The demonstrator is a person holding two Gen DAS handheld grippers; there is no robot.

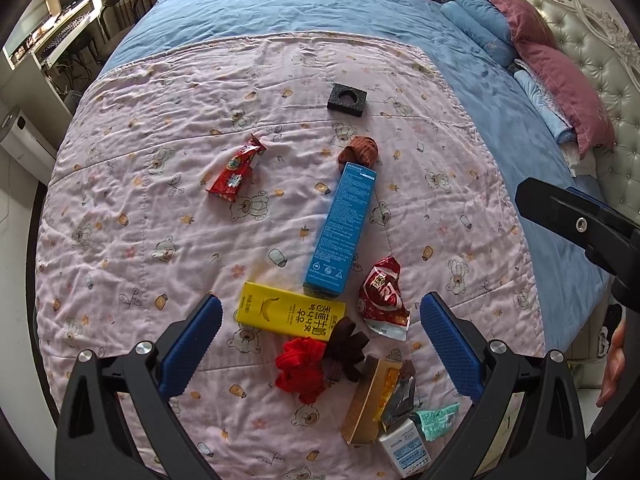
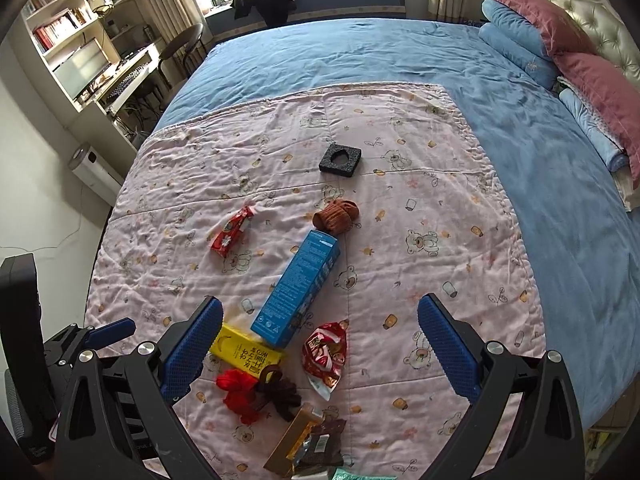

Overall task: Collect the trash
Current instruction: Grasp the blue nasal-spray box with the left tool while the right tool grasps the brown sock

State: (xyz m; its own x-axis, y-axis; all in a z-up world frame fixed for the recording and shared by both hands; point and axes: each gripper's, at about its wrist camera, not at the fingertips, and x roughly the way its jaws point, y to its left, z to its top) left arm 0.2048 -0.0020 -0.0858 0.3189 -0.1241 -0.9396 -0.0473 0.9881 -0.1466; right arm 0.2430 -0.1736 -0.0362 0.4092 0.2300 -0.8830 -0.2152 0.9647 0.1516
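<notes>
Trash lies on a pink bear-print quilt (image 1: 140, 200). Between my open left gripper (image 1: 320, 324) fingers I see a yellow carton (image 1: 290, 315), a tall blue box (image 1: 342, 232), a torn red wrapper (image 1: 384, 300), and a gold box (image 1: 370, 400) with small packets. A second red wrapper (image 1: 236, 170) lies farther left, a black foam block (image 1: 347, 99) beyond. My right gripper (image 2: 318, 326) is open above the same pile: blue box (image 2: 298, 288), yellow carton (image 2: 246, 354), red wrapper (image 2: 325, 356), gold box (image 2: 294, 440). Neither holds anything.
Red yarn (image 1: 300, 368), dark socks (image 1: 348, 344) and a brown sock ball (image 1: 358, 151) lie among the trash. The blue bedspread (image 2: 360, 52) stretches beyond, pillows (image 2: 560, 40) by the headboard at right. A desk and shelves (image 2: 80, 52) stand left. A hand (image 1: 614, 360) shows at right.
</notes>
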